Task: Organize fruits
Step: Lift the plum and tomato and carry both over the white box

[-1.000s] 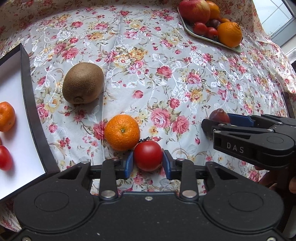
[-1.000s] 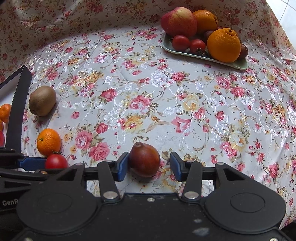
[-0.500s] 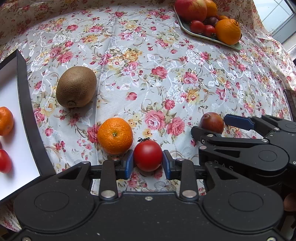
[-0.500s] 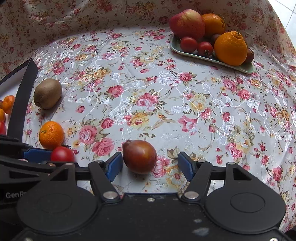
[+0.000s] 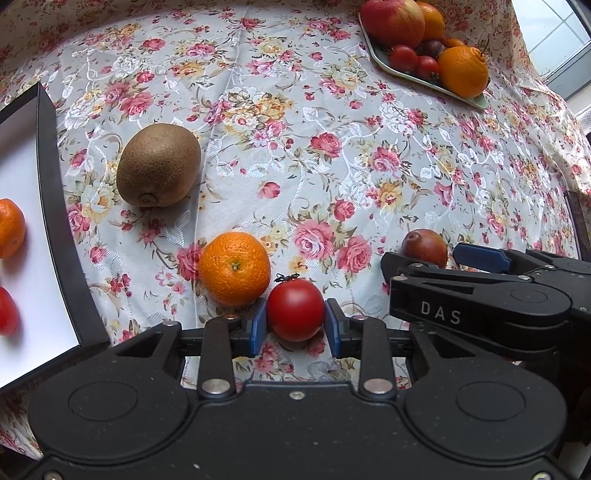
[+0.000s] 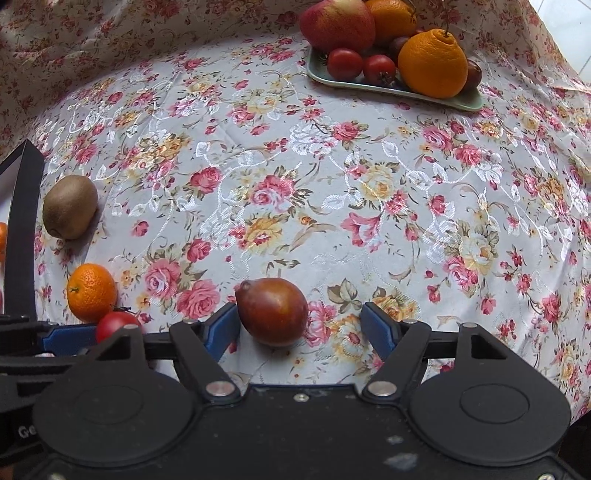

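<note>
Red tomato (image 5: 295,309) sat on the floral tablecloth (image 5: 295,147) near the front edge, clamped between the blue pads of the left gripper (image 5: 294,326), pads touching both sides. Small mandarin (image 5: 235,267) was just beside it, up-left, close against the left pad; kiwi (image 5: 159,165) lay farther back on the left. Black-rimmed white tray (image 5: 48,184) stood at far left, holding another mandarin (image 5: 9,227) and a red fruit (image 5: 5,312). Dark reddish-brown pear-shaped fruit (image 6: 272,311) lay on the cloth inside the right gripper (image 6: 300,326), which was spread wide: left pad at or near the fruit, right pad clearly apart from it, nothing gripped. Green plate (image 6: 399,92) at far right rear carried an apple (image 6: 336,24), oranges and small tomatoes. Both grippers sat low over the cloth, side by side, the right gripper's body just beside the tomato.
</note>
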The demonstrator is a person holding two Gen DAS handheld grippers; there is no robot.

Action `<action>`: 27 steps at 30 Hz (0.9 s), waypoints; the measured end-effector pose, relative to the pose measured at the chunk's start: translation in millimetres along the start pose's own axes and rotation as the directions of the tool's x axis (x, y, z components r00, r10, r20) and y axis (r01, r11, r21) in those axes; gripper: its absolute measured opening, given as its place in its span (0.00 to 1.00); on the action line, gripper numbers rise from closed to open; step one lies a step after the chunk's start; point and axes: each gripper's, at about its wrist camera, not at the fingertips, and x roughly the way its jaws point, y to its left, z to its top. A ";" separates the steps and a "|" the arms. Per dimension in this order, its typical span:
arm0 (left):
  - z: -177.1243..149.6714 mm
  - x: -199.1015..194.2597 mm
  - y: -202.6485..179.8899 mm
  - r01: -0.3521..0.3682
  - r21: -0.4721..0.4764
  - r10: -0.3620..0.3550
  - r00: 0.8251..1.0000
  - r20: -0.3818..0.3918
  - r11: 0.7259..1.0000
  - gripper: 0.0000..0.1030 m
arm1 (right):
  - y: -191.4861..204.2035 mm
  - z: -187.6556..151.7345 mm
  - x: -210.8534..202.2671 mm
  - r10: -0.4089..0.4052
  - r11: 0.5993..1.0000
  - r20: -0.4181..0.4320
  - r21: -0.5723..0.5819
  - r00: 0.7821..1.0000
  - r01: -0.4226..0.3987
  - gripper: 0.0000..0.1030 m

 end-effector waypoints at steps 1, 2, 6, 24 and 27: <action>0.0 -0.1 0.2 0.001 -0.002 -0.001 1.000 0.000 1.000 0.40 | 0.3 0.8 0.3 -0.004 1.000 -0.014 0.006 1.000 0.004 0.75; -0.3 -0.2 -0.1 0.000 -0.001 0.000 1.000 0.001 1.000 0.40 | 0.0 0.9 0.4 -0.003 1.000 -0.023 0.010 1.000 0.003 0.75; -1.8 -0.5 -4.3 -0.015 0.020 0.015 1.000 0.005 1.000 0.40 | -2.2 -0.7 -0.6 -0.005 0.999 -0.023 0.044 1.000 0.006 0.71; -0.3 -16.9 -13.2 0.015 0.043 -0.017 0.999 0.038 0.999 0.40 | -14.9 10.0 -25.8 -0.026 0.996 0.116 0.083 0.993 0.016 0.37; 3.5 -26.1 -15.5 0.033 0.039 -0.035 0.998 0.061 0.999 0.40 | -19.0 14.9 -31.2 -0.039 0.994 0.138 0.108 0.990 0.024 0.37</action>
